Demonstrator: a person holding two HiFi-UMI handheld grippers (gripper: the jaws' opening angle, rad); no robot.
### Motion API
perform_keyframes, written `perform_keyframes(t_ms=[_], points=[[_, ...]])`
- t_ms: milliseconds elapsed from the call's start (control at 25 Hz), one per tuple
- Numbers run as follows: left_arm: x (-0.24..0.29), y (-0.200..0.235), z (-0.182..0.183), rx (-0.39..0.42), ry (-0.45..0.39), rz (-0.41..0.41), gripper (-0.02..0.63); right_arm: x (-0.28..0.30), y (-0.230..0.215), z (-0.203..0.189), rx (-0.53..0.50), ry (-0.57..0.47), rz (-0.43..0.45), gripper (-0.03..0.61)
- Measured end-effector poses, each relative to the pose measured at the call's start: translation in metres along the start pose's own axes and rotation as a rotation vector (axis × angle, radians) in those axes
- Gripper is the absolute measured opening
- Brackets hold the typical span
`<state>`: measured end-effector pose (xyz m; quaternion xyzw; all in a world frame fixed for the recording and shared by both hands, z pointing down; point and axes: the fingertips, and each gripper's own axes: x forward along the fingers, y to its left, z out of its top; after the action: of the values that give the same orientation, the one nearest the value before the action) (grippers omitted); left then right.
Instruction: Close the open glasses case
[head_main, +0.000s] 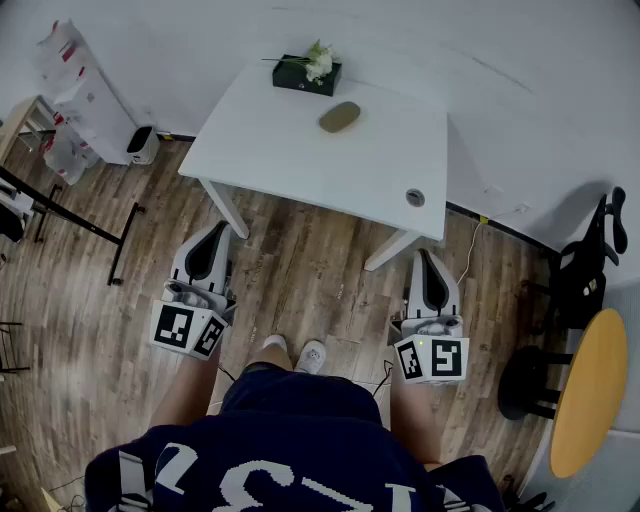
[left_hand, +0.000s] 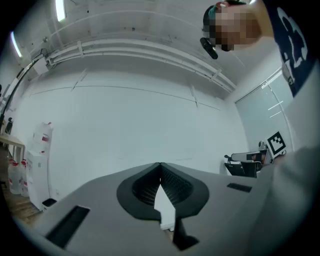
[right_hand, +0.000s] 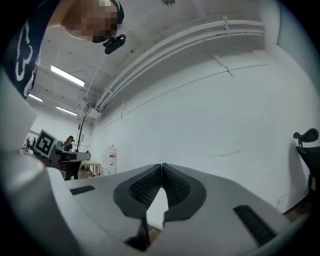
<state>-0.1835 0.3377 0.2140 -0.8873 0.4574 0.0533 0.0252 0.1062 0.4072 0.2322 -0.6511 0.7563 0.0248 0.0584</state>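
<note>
A tan oval glasses case (head_main: 340, 116) lies near the far side of the white table (head_main: 290, 160); it is too small in the head view to tell how its lid stands. My left gripper (head_main: 218, 228) hangs over the wooden floor in front of the table's left leg, well short of the case. My right gripper (head_main: 424, 256) is level with it, by the table's right leg. In the left gripper view the left gripper (left_hand: 160, 165) has its black ribbed pads meeting at the tips, with nothing between them. The right gripper (right_hand: 162, 165) looks the same in the right gripper view. Both face a bare white wall.
A black box with white flowers (head_main: 307, 72) stands at the table's back edge, just behind the case. A round cable hole (head_main: 415, 197) is near the table's right front corner. A black chair (head_main: 590, 265) and a round yellow table (head_main: 590, 390) stand at right, a black rack (head_main: 70, 220) at left.
</note>
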Motion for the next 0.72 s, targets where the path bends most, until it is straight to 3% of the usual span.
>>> perform_keyframes(t_ms=[440, 720], points=[[0.011, -0.016, 0.002, -0.002, -0.002, -0.002, 0.012, -0.002, -0.010, 0.016, 0.041, -0.037, 0.006, 0.025], [0.028, -0.004, -0.007, -0.011, 0.016, 0.015, 0.012, 0.021, -0.007, 0.011, 0.062, -0.038, 0.044, 0.026]])
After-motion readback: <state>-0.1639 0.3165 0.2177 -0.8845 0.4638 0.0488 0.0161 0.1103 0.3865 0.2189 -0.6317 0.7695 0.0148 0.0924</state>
